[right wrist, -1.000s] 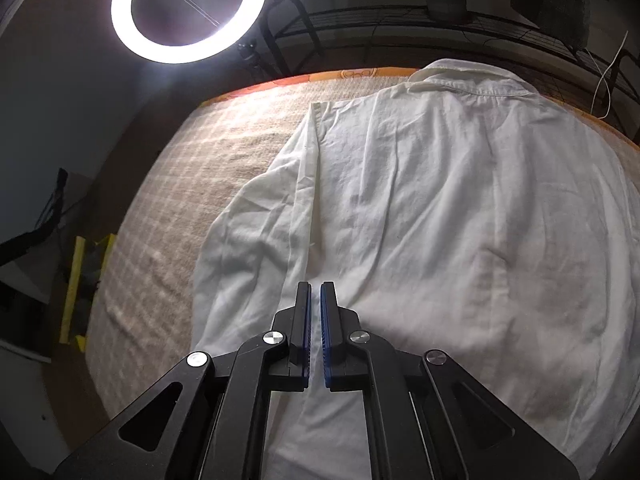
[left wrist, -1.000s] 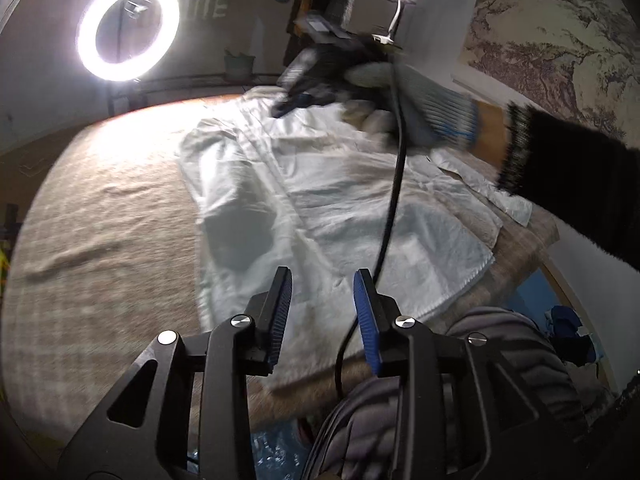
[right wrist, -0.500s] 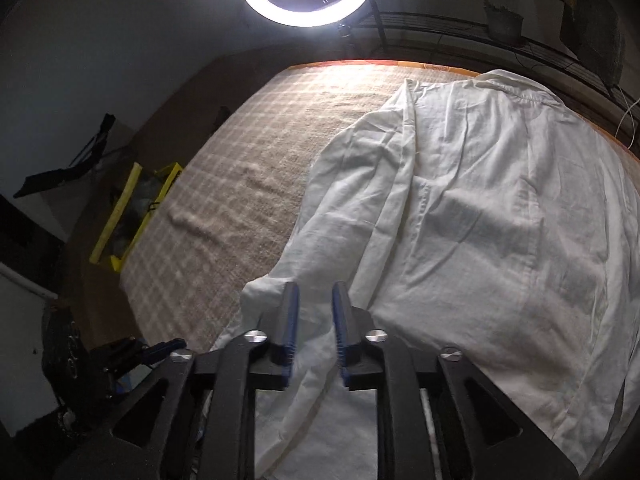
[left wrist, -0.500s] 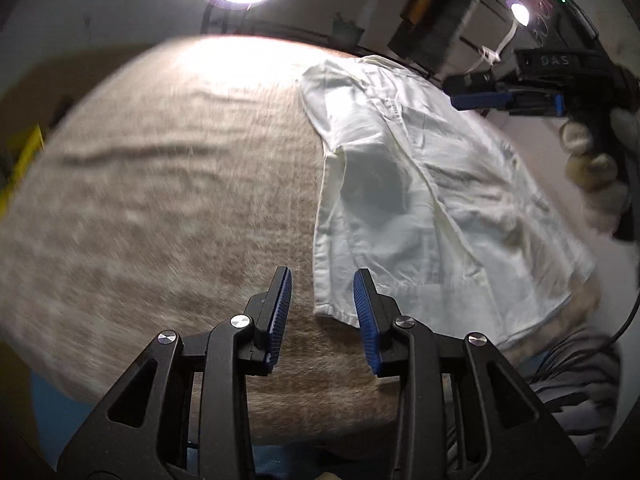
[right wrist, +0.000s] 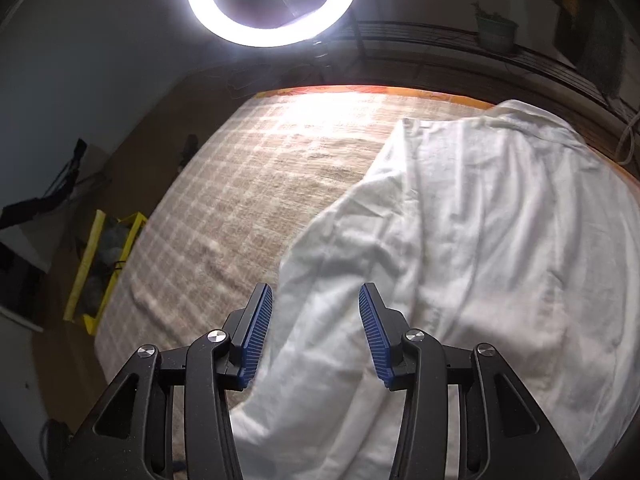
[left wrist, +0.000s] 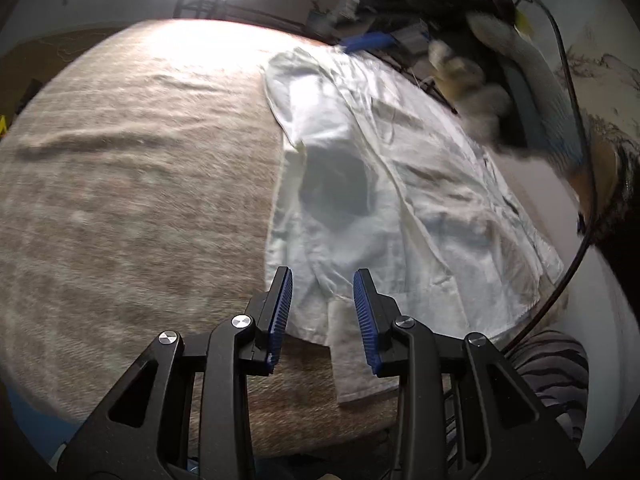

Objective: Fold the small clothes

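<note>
A white shirt (left wrist: 400,184) lies spread flat on a beige checked blanket (left wrist: 140,168); its collar is at the far end. One sleeve is folded in over the body, its cuff (left wrist: 360,360) near the front edge. My left gripper (left wrist: 322,314) is open and empty, hovering over the shirt's near hem and cuff. In the right wrist view the shirt (right wrist: 480,260) fills the right half, and my right gripper (right wrist: 314,332) is open and empty above the sleeve (right wrist: 320,320). The gloved hand holding the right gripper (left wrist: 500,92) shows blurred at the upper right of the left wrist view.
A ring light (right wrist: 272,0) shines beyond the far end of the blanket (right wrist: 240,200). A yellow bin (right wrist: 104,268) stands on the floor to the left. A black cable (left wrist: 576,240) hangs at the right. Dark shelving (right wrist: 500,56) runs behind.
My right gripper has opened from shut and let go of the sleeve, which now lies over the shirt's side. My left gripper swung left and down towards the hem and cuff, staying open.
</note>
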`<state>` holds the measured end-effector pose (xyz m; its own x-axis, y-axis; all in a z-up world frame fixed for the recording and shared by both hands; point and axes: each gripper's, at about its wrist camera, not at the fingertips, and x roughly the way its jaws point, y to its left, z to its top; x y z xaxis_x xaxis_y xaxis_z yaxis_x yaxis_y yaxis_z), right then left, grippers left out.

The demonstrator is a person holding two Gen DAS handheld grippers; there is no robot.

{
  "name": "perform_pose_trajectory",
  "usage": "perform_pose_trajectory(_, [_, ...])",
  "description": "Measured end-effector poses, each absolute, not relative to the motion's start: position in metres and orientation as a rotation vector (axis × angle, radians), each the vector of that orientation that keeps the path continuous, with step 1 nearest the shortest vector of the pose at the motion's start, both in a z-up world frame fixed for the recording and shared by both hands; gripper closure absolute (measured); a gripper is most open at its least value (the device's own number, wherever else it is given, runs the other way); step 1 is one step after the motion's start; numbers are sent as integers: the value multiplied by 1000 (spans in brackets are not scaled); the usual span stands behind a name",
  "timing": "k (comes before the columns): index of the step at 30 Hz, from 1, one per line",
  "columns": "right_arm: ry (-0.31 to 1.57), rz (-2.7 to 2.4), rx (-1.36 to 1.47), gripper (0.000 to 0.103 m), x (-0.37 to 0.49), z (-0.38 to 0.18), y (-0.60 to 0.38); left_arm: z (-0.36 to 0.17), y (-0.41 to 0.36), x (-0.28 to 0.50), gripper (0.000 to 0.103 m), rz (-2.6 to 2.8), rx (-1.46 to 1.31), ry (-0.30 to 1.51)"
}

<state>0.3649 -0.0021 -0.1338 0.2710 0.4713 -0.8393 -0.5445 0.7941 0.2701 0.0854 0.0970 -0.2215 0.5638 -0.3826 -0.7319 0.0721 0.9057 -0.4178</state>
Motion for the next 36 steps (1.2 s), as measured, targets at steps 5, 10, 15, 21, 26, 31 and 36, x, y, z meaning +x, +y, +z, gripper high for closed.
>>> perform_pose_trajectory(5, [1099, 665, -249, 59, 380, -154, 48, -229, 89, 89, 71, -287, -368, 945])
perform_pose_trajectory(10, [1086, 681, -408, 59, 389, -177, 81, -229, 88, 89, 76, -285, -357, 939])
perform_pose_trajectory(15, [1091, 764, -461, 58, 387, -191, 74, -230, 90, 87, 81, -287, -346, 933])
perform_pose_trajectory(21, [1037, 775, -502, 97, 380, -192, 67, -228, 85, 84, 95, -286, -314, 924])
perform_pose_trajectory(26, [954, 762, -452, 99, 381, -169, 58, -214, 85, 77, 100, -266, -348, 884])
perform_pose_trajectory(31, [941, 706, -454, 99, 397, -170, 61, -203, 99, 66, 81, -153, -326, 849])
perform_pose_trajectory(36, [972, 647, -480, 98, 399, -185, 69, -220, 105, 72, 60, -147, -367, 927])
